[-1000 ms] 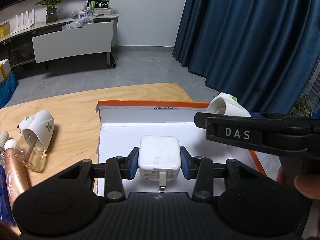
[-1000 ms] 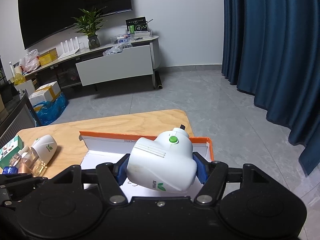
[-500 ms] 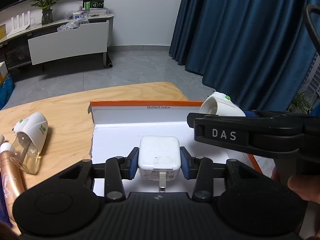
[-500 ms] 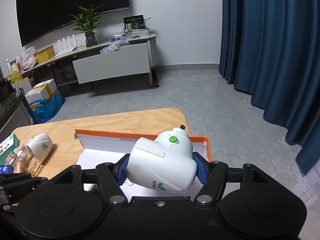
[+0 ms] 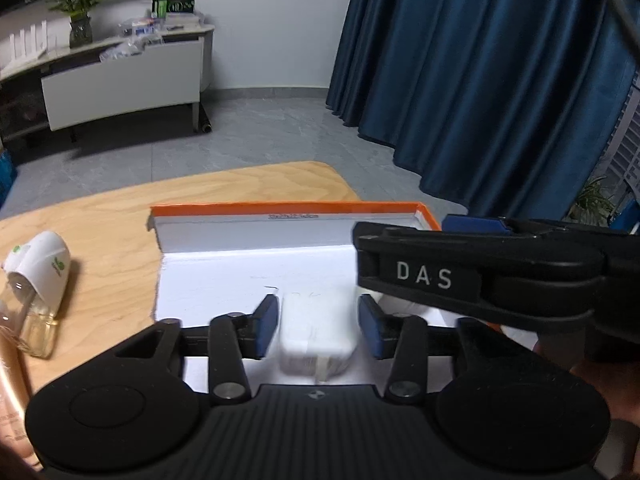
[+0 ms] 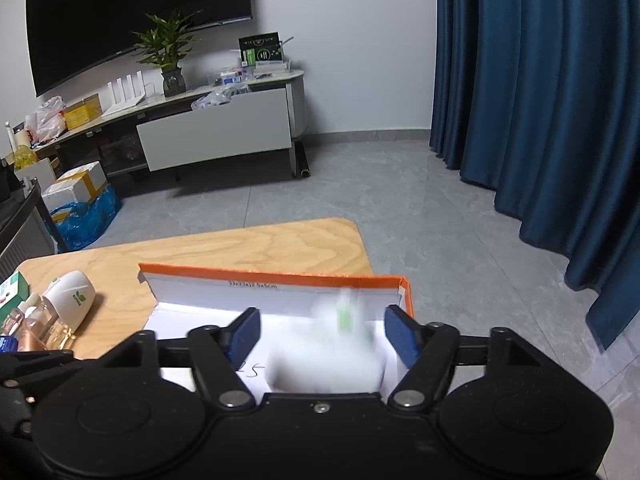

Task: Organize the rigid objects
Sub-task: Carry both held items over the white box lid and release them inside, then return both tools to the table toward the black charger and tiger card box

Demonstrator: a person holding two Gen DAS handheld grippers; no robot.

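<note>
A white box with an orange rim (image 5: 288, 207) lies open on the wooden table (image 5: 224, 188). My left gripper (image 5: 318, 326) is open over the box, its blue pads apart from a blurred white charger (image 5: 318, 338) between them. My right gripper (image 6: 322, 334) is open too, with a blurred white dispenser with a green button (image 6: 332, 352) loose between its pads, over the box (image 6: 280, 276). The right gripper's black body (image 5: 480, 280) crosses the left wrist view at right.
A second white dispenser on a glass bottle (image 5: 40, 276) lies on the table left of the box, also in the right wrist view (image 6: 70, 296). Small bottles and a green carton (image 6: 12, 292) sit at the far left. The table edge lies just beyond the box.
Both grippers have opened. The charger and the white dispenser, held tight before, now sit loose and blurred between the pads, lower in the box.
</note>
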